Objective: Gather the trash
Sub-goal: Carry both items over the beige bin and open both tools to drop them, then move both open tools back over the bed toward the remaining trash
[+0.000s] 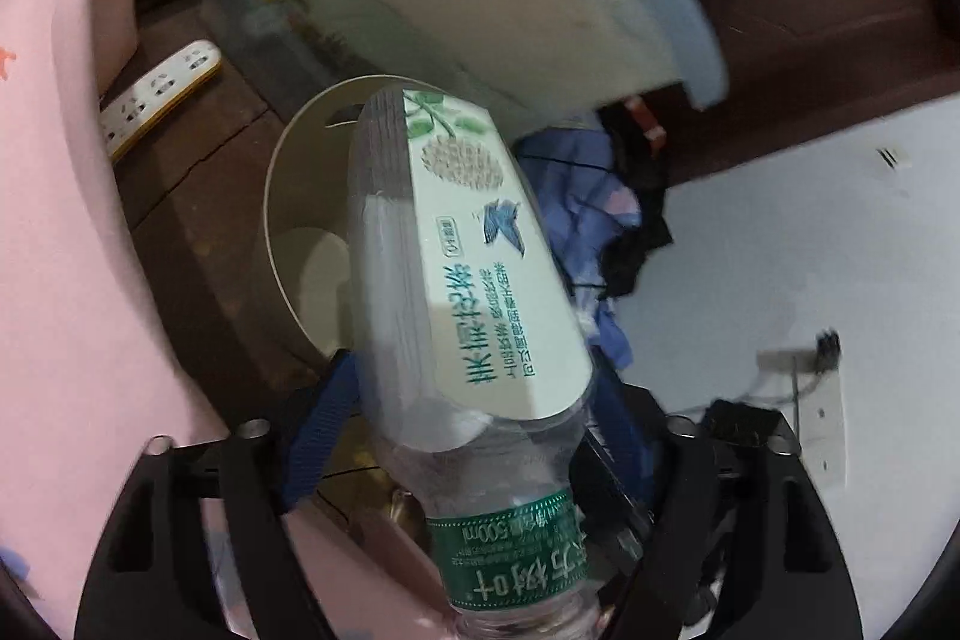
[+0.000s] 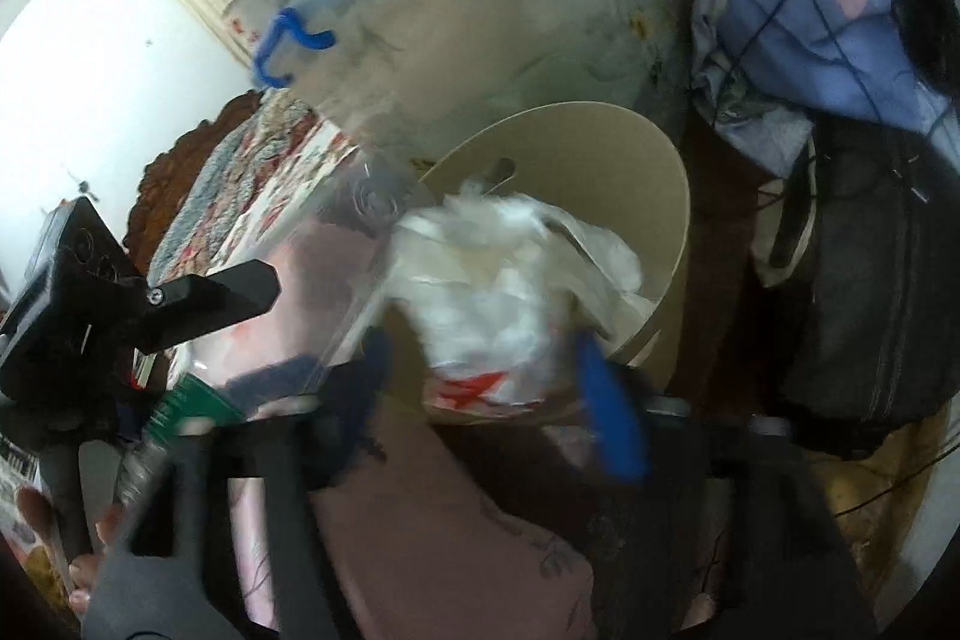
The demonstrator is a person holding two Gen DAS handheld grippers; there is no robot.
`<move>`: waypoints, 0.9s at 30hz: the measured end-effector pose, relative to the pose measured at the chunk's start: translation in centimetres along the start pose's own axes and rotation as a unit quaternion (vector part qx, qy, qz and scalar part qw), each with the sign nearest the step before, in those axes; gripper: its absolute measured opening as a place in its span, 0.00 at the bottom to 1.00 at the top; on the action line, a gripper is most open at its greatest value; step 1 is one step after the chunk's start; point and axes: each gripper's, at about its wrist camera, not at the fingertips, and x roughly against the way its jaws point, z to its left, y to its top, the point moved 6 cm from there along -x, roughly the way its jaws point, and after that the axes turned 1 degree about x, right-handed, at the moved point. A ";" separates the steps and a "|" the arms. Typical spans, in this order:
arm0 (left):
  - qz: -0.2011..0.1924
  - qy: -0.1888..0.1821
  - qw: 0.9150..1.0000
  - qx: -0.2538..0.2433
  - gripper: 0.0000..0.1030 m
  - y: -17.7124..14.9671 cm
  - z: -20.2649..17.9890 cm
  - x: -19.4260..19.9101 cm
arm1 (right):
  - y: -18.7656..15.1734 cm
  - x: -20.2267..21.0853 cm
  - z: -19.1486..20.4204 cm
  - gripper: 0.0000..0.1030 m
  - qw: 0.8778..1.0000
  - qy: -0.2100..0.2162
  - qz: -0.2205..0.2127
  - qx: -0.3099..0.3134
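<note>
My left gripper [image 1: 474, 394] is shut on a clear plastic bottle [image 1: 468, 280] with a pale green label and a green band near its neck. The bottle's far end points over a beige round bin [image 1: 288, 196]. In the right wrist view my right gripper [image 2: 486, 364] is shut on a crumpled white plastic bag [image 2: 510, 280] with red print, held at the rim of the same bin [image 2: 660, 220]. The bottle shows blurred at the left of the right wrist view [image 2: 336, 268], with the left gripper's body [image 2: 90, 292] beside it.
A large clear storage box with a blue latch [image 2: 420, 10] stands behind the bin. A pile of blue and dark clothes [image 2: 840, 70] lies to the right. A white power strip [image 1: 156, 94] sits on the dark wood floor. Pink bedding [image 1: 60, 250] is at the left.
</note>
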 end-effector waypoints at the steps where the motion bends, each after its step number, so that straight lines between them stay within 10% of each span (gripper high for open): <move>1: -0.005 0.004 1.000 0.007 0.79 0.2 0.2 -0.1 | 0.2 0.2 -0.1 0.73 1.000 -0.003 -0.010 -0.001; 14: -0.107 -0.045 0.991 -0.062 0.79 -5.4 -3.7 11.9 | -1.9 7.8 4.1 0.72 0.993 0.045 -0.106 -0.003; 24: -0.243 0.008 0.947 -0.211 0.80 -20.2 -6.3 26.1 | -8.4 11.7 13.0 0.73 0.985 0.103 -0.130 0.055; 27: -0.273 0.013 0.936 -0.221 0.81 -22.9 -5.7 29.4 | -10.5 12.9 15.8 0.88 0.981 0.107 -0.141 0.086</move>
